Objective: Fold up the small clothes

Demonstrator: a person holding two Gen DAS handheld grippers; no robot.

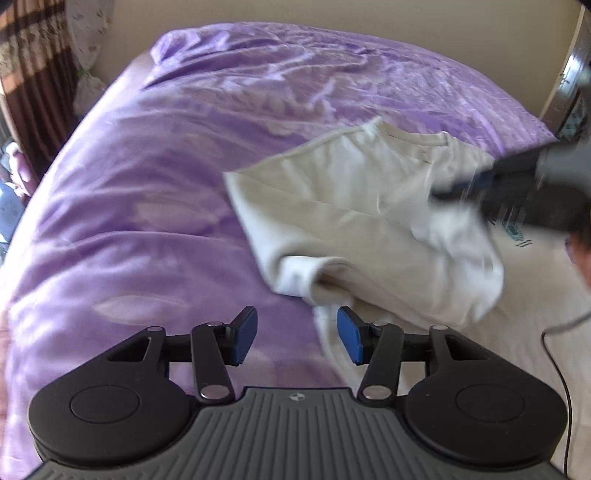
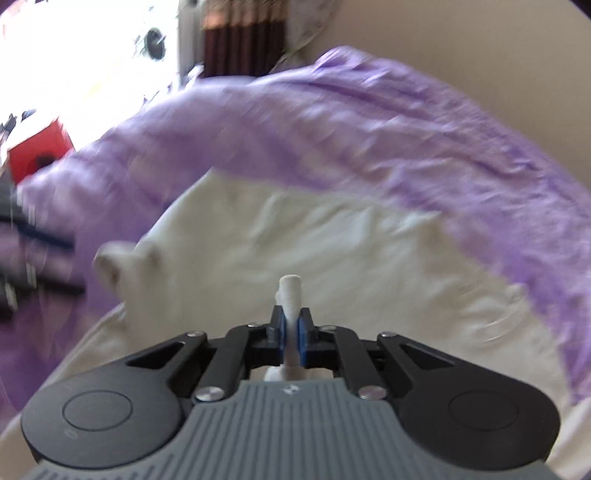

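A small white garment lies partly folded on a purple blanket. My left gripper stands open just in front of the garment's near edge, with nothing between its blue pads. The right gripper reaches in from the right over the garment, blurred. In the right wrist view my right gripper is shut on a pinched fold of the white garment, and a tuft of cloth sticks up between its pads. The left gripper shows as a dark blur at the left edge.
The purple blanket covers the bed. A beige wall runs behind it and brown curtains hang at the left. A red box sits off the bed. A thin cable trails at the right.
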